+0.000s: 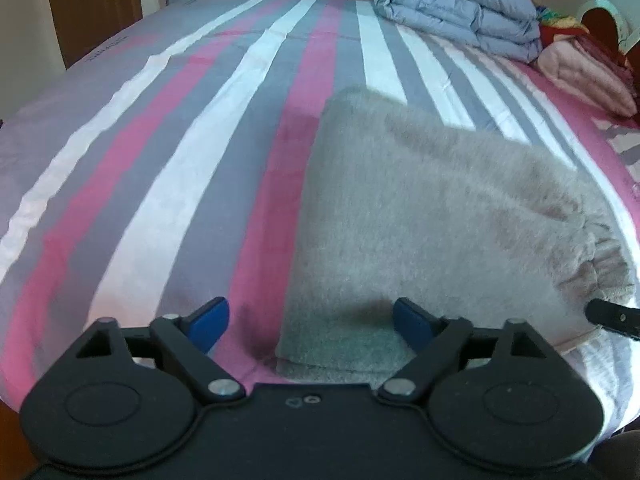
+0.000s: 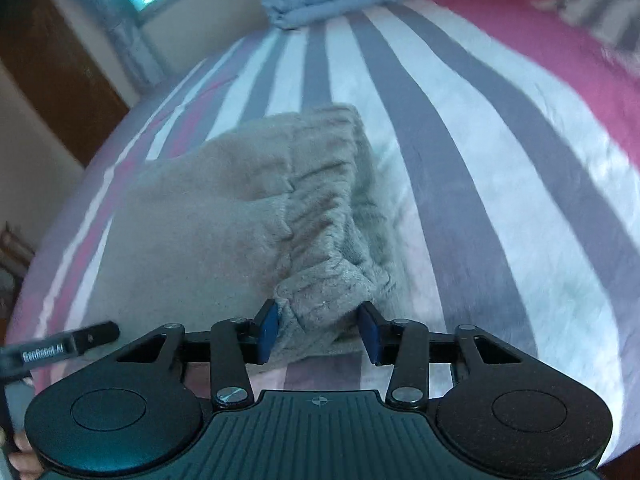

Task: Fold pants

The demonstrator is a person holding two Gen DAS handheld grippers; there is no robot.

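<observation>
The bed point(image 1: 180, 168) carries the folded grey pants point(image 1: 432, 216) at its near edge. Both grippers tilt down. The left gripper point(image 1: 310, 322) gapes wide over the pants' near left corner, holding nothing. The right gripper point(image 2: 318, 330), half open, brackets the waistband point(image 2: 332, 248); grip unclear.

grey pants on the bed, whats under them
The grey pants lie folded on the striped sheet, which continues beneath. Anything else underneath is covered.
</observation>
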